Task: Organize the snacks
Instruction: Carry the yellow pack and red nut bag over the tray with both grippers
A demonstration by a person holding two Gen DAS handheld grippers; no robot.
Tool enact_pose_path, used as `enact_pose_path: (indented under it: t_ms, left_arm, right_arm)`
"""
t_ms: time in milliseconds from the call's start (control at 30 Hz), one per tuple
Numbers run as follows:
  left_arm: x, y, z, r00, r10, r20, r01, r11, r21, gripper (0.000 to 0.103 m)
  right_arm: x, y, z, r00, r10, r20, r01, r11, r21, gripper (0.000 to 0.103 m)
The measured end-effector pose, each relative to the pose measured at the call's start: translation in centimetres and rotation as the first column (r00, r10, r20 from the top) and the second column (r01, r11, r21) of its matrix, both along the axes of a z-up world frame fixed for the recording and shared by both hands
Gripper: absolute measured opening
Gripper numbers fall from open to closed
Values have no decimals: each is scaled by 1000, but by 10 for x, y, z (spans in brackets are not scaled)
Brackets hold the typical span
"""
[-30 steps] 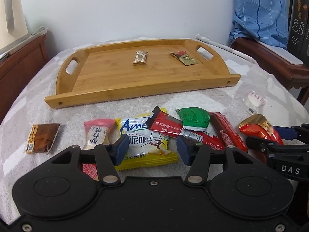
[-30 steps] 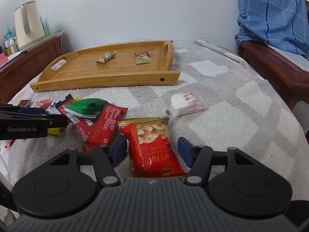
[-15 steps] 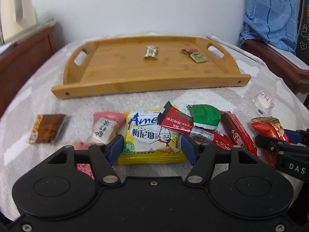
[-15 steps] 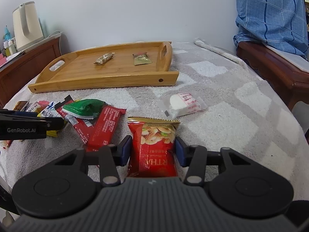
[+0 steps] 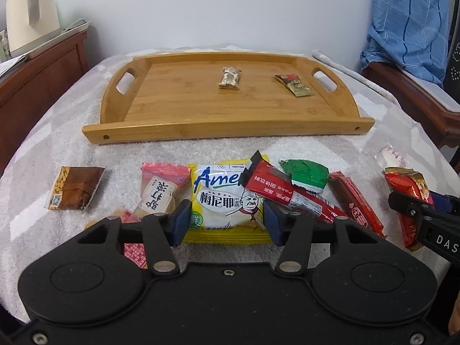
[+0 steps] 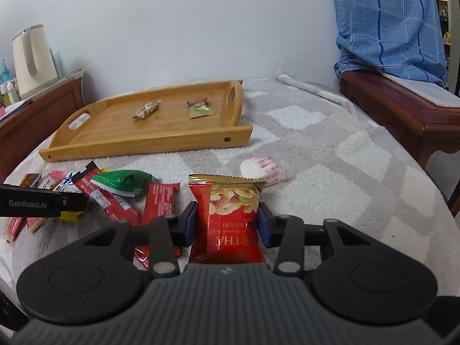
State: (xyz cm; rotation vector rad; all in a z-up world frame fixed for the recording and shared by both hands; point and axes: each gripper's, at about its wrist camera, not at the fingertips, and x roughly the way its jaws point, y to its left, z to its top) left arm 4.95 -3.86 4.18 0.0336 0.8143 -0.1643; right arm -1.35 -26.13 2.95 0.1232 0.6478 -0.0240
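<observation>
On a grey towel lies a bamboo tray [image 5: 230, 130] holding two small wrapped sweets [image 5: 229, 77] [image 5: 294, 85]. In front of it is a heap of snacks. My left gripper [image 5: 227, 222] is closing on a yellow-and-white packet [image 5: 227, 198], its blue pads against the packet's two sides. My right gripper [image 6: 227, 227] is closing too and pinches a red nut packet [image 6: 230, 210], which bows up between the pads. The red nut packet [image 5: 408, 184] also shows at the far right of the left wrist view.
Loose beside the held packets are a long red bar [image 5: 287, 192], a green packet [image 5: 306, 172], a dark red bar [image 5: 356, 201], a pink packet [image 5: 161, 187], a brown packet [image 5: 76, 188] and a clear-wrapped white sweet [image 6: 266, 168]. A kettle [image 5: 28, 8] stands left; a blue-draped chair [image 6: 388, 28] stands right.
Both pairs of jaws have narrowed onto their packets. The red nut packet now stands squeezed and bowed between the right pads. The left pads have come in against the yellow-and-white packet.
</observation>
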Motion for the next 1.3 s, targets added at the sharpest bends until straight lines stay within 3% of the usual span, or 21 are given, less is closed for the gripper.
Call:
enact_pose_path:
  t_ms: [567,900,1300]
  left_arm:
    - [14,6,37,994,40,98,-41,999,7,51]
    - [32,-4,51,996,15,91,-15,1000,3,51]
    - [74,-13,63,997,-3,79,4,1000,-14,51]
  right_arm:
    - [15,-8,15,999,-42,19,41,998,38,46]
    - [41,-9,40,998,-50,44,47,997,58,46]
    - [96,2,63,997,15,77,-20,997,75,46]
